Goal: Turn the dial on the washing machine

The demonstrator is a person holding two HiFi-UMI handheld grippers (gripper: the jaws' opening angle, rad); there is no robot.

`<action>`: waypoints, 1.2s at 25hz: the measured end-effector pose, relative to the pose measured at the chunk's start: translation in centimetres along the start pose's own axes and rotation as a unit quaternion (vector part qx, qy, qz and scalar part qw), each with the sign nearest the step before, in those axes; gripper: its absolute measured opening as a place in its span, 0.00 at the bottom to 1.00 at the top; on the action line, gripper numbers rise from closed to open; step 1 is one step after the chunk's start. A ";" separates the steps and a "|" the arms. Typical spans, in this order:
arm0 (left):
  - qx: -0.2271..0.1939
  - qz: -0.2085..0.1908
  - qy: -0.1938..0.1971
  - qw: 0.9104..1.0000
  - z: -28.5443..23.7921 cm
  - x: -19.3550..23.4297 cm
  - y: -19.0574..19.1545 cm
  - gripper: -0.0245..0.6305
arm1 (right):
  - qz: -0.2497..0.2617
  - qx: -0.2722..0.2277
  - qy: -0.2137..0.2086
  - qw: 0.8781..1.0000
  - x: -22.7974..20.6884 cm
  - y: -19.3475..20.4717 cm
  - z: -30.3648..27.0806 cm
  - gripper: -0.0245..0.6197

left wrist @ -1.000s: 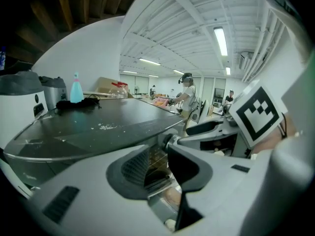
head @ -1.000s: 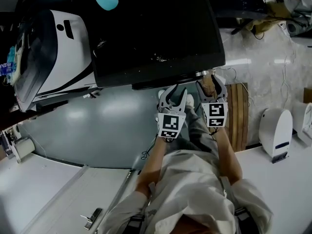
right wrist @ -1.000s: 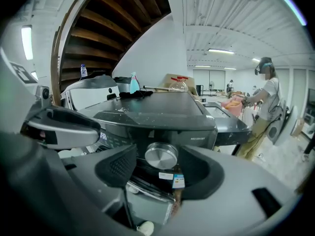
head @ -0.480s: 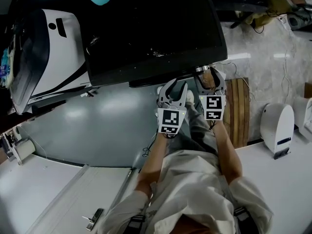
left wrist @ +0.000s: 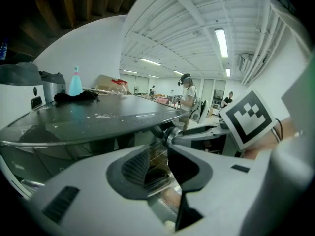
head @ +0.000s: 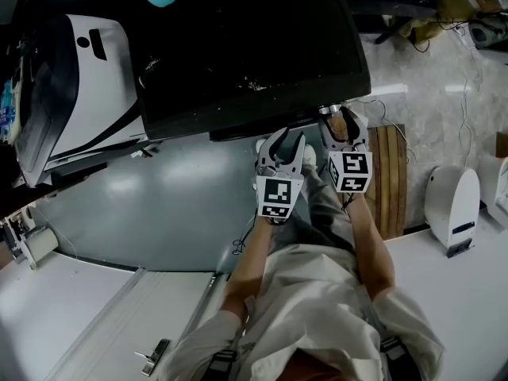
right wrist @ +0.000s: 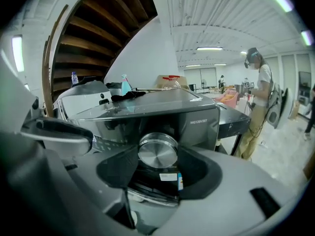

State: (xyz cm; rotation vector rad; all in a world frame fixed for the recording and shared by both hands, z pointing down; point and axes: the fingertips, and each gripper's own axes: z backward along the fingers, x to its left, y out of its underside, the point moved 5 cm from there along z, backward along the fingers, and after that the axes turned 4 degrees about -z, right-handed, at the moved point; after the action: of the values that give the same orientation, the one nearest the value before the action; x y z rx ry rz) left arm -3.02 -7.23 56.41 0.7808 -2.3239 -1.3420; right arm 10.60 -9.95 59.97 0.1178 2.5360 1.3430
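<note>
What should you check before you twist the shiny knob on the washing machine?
1. Dial sits between the right gripper's jaws: ok.
2. Both jaws press on the dial's rim: ok, they look to meet it on each side.
3. Left gripper out of the way: ok, it holds nothing, with its jaws a little apart, beside the right one.
4. Where the dial is set: cannot tell, no mark shows on its face.
5. Blue bottle and dark cloth on top of the washing machine are away from the dial: ok.
</note>
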 end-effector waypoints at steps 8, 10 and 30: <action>-0.001 -0.001 0.005 1.000 -0.1 -0.3 0.0 0.22 | -0.076 -0.011 -0.025 0.997 -0.7 0.3 -0.1 0.43; -0.001 -0.001 0.006 1.000 -0.1 -0.3 0.0 0.22 | -0.095 -0.014 -0.031 0.995 -0.8 0.3 -0.1 0.43; 0.000 -0.001 0.012 1.000 -0.2 -0.3 0.2 0.22 | -0.240 -0.033 -0.070 0.968 -1.6 1.2 -0.4 0.45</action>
State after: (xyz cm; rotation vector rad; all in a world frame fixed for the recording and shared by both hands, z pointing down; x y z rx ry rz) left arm -2.76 -7.10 56.70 0.7946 -2.3049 -1.3248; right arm 11.94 -9.91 61.46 -0.3789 2.2033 1.1720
